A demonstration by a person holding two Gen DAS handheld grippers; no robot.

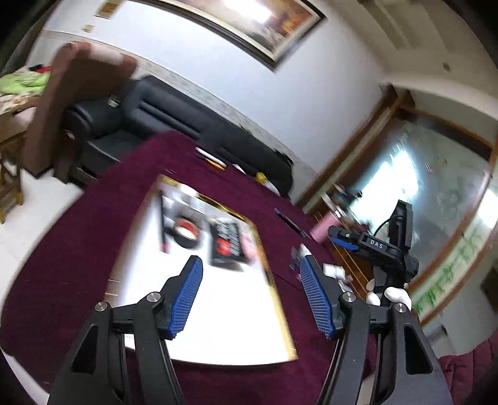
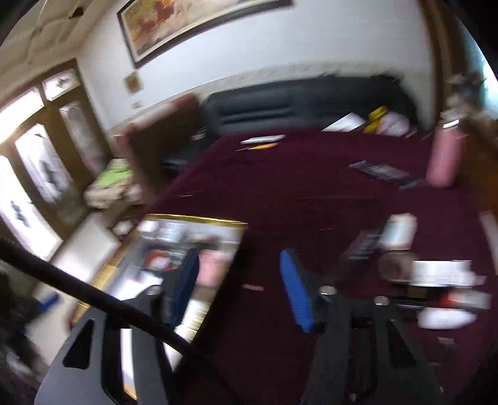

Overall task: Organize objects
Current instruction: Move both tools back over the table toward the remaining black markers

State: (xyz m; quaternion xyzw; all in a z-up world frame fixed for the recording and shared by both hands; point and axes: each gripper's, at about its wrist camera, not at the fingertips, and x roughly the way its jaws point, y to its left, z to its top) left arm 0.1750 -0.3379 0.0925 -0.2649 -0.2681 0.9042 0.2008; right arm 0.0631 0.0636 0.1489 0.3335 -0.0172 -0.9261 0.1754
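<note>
maroon cloth covers the tabletop [image 1: 93,218], and behind it a long black leather sofa [image 1: 174,115] stands against a pale wall with a framed picture [image 1: 249,21] above. both views are smeared by motion blur.

on the cloth lies a white rectangular tray with a gold rim [image 1: 218,296]. at its far end, toward 12 o'clock in the left wrist view, sit a round black-and-red roll [image 1: 186,233], a thin dark stick [image 1: 162,222] at its 9 o'clock, and a flat black packet with red and white print [image 1: 226,246] at its 3 o'clock.

left gripper [image 1: 252,296] hovers over the near part of the tray, its blue-padded fingers [image 1: 186,299] spread wide with nothing between them. at its 2 o'clock the right gripper [image 1: 345,241] is in sight, held by a white-gloved hand [image 1: 389,296].

in the right wrist view the right gripper [image 2: 239,289] is also wide apart and holds nothing; a black cable [image 2: 93,296] crosses in front of it. loose items lie on the cloth at its 3 o'clock, too blurred to name, among them a white oblong thing [image 2: 442,272]. a pink cylindrical bottle [image 2: 443,159] stands at 1 o'clock near the tabletop edge, and a flat white slab with an orange pencil [image 2: 261,141] lies at 12 o'clock by the sofa.
</note>
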